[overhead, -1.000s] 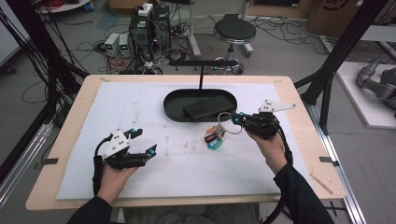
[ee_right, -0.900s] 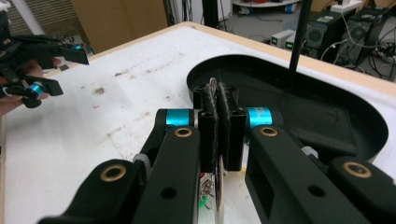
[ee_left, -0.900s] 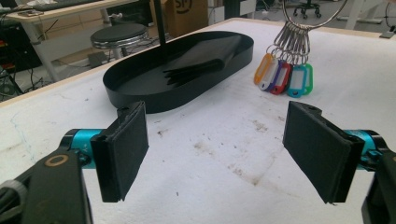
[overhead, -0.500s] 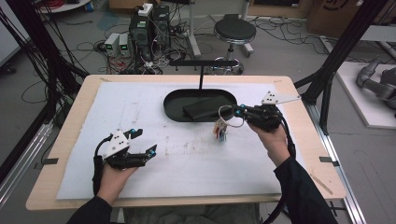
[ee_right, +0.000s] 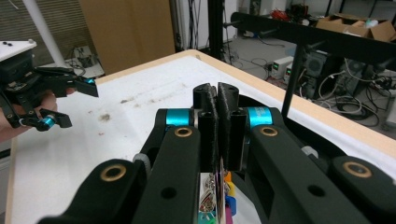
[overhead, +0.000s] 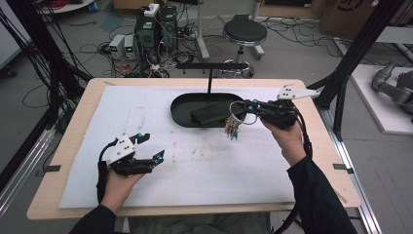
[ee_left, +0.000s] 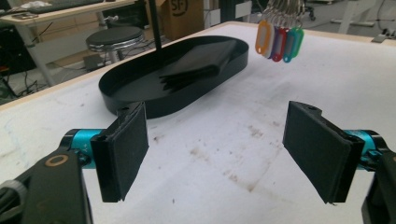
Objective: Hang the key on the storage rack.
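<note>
The right gripper (overhead: 250, 107), jaws pressed together on a key ring (overhead: 237, 113), holds a bunch of coloured key tags (overhead: 232, 129) clear of the desk (overhead: 311, 161), just beside the near right rim of an oval black tray (overhead: 181, 109). A flat black object (overhead: 210, 112) lies inside that tray, and a thin black post (overhead: 209, 79) rises from its far side. Well apart, at the near left of the white desk mat (overhead: 209, 161), the left gripper (overhead: 151, 146) rests low in the person's hand with its jaws spread wide and empty.
</note>
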`<action>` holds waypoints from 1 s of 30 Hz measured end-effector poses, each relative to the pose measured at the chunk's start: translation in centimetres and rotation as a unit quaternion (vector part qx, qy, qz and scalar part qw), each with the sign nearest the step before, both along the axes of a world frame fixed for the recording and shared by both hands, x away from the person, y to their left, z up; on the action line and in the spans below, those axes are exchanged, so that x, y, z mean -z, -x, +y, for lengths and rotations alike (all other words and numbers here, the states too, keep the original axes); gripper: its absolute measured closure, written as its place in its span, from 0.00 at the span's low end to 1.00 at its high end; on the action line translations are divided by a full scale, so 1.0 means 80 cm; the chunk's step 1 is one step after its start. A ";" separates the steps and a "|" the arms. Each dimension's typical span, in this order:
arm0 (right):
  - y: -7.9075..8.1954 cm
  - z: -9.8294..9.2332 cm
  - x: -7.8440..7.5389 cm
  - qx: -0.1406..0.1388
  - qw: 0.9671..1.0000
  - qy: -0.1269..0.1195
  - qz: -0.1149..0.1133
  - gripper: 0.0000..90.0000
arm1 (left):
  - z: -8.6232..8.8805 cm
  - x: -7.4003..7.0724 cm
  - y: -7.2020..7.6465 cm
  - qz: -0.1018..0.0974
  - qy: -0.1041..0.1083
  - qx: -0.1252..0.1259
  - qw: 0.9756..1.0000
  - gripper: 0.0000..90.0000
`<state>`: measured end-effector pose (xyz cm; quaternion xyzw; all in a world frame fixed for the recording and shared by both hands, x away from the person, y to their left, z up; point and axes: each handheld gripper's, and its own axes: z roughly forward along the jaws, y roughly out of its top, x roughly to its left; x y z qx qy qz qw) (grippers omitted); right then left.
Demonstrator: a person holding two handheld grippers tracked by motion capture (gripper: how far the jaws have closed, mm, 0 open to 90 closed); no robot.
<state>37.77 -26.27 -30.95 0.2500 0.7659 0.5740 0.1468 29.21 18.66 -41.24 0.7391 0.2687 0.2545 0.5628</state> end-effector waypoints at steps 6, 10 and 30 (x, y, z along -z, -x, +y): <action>0.003 0.005 -0.002 -0.016 1.000 0.001 -0.001 0.97 | -0.019 -0.015 -0.010 0.016 0.019 0.052 0.998 0.26; 0.004 0.009 -0.002 -0.026 1.000 0.000 -0.002 0.97 | -0.040 -0.027 -0.021 0.027 0.032 0.095 0.995 0.26; 0.010 0.038 0.001 -0.082 0.997 0.003 -0.003 0.97 | -0.105 -0.074 -0.073 0.015 0.042 0.175 0.984 0.30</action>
